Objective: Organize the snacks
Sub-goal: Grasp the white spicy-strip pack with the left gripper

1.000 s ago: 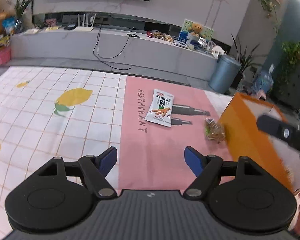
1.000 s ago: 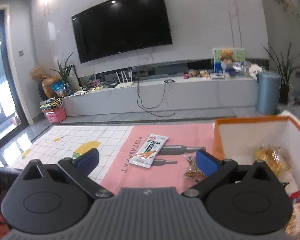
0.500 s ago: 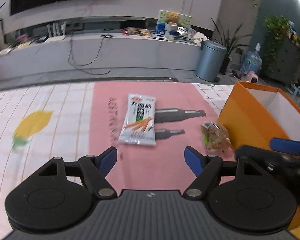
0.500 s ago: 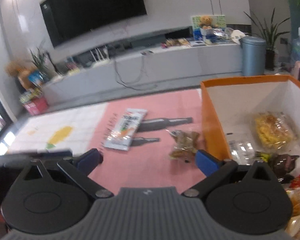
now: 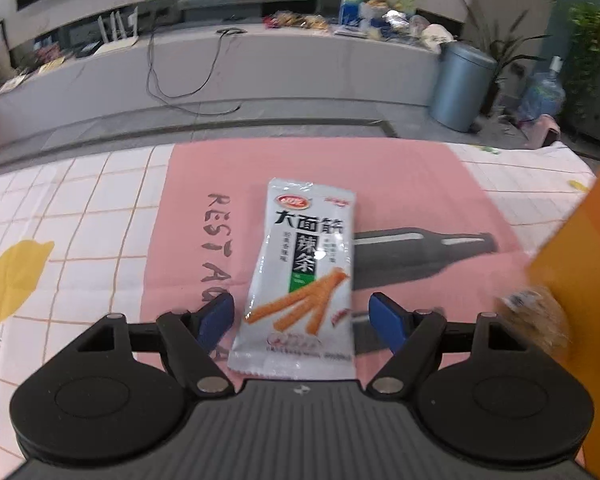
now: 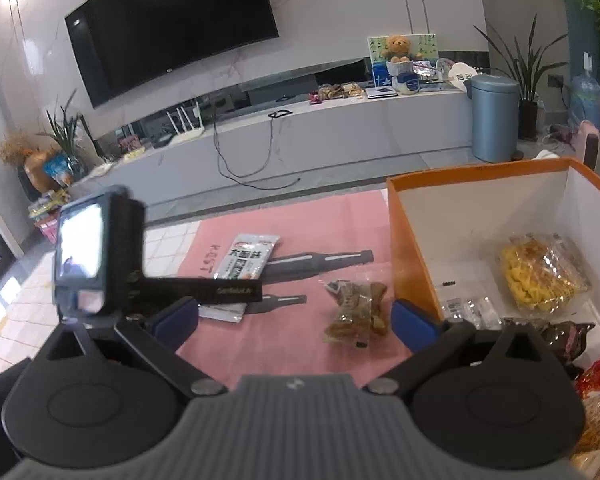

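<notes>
A white snack packet (image 5: 304, 276) with orange sticks printed on it lies flat on the pink tablecloth; it also shows in the right wrist view (image 6: 247, 264). My left gripper (image 5: 302, 318) is open, its blue fingertips on either side of the packet's near end, just above it. A clear bag of brown snacks (image 6: 356, 312) lies next to the orange box (image 6: 410, 248); it shows blurred in the left wrist view (image 5: 534, 320). My right gripper (image 6: 294, 320) is open and empty, near the brown bag. The box holds several snack bags.
The left gripper's body with its camera screen (image 6: 96, 256) reaches across the left of the right wrist view. The box wall (image 5: 580, 280) stands right of the left gripper. A grey TV bench (image 6: 300, 132) and a blue bin (image 6: 494, 118) stand beyond the table.
My left gripper has moved forward and down over the white packet, which now lies between its fingertips. My right gripper has shifted slightly; the left gripper has come into its view.
</notes>
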Demonstrator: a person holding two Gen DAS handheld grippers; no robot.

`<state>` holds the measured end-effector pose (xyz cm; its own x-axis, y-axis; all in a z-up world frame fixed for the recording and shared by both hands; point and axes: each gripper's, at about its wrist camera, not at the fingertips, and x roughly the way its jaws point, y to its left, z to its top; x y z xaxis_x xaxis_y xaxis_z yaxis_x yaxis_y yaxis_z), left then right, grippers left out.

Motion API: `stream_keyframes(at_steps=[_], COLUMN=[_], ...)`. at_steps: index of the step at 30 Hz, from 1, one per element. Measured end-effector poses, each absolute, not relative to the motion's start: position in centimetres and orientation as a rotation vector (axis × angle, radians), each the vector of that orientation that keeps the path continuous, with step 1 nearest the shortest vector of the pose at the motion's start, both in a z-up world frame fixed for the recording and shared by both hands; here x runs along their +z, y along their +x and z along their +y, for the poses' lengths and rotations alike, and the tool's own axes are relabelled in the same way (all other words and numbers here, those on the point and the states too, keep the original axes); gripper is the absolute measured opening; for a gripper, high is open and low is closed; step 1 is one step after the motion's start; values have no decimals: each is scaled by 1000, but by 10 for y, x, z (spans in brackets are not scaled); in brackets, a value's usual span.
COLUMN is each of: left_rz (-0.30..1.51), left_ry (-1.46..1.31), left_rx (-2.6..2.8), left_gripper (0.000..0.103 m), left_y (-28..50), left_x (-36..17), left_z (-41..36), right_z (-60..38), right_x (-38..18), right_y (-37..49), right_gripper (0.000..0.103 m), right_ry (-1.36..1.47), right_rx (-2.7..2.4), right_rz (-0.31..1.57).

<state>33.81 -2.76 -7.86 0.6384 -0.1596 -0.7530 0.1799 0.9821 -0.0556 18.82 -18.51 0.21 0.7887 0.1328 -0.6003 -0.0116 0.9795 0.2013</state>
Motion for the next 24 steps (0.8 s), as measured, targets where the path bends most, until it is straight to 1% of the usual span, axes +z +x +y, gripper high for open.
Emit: stream_keyframes(at_steps=[3, 4, 5, 6, 14, 24], left_rz=[842, 830, 821, 815, 882, 950], left_ry=[65, 77, 63, 66, 62, 48], left_rx=[-160, -164, -175, -171, -149, -95], left_gripper=[93, 90, 72, 58, 57, 57], left_y=[340, 339, 337, 335, 309, 208], left_x=[-81, -82, -81, -79, -70, -62], left_z=[-31, -32, -30, -29, -7, 46], right_z=[-179, -179, -180, -181, -179, -164], right_x=[0, 0, 1, 1, 1, -4], right_y=[190, 190, 190, 189, 189, 181], right_gripper=[100, 100, 100, 100, 100, 100], right_ry=[150, 148, 153, 160, 156, 154], right_rx=[61, 61, 62, 63, 54, 71], right_rz=[659, 658, 656, 654, 656, 678])
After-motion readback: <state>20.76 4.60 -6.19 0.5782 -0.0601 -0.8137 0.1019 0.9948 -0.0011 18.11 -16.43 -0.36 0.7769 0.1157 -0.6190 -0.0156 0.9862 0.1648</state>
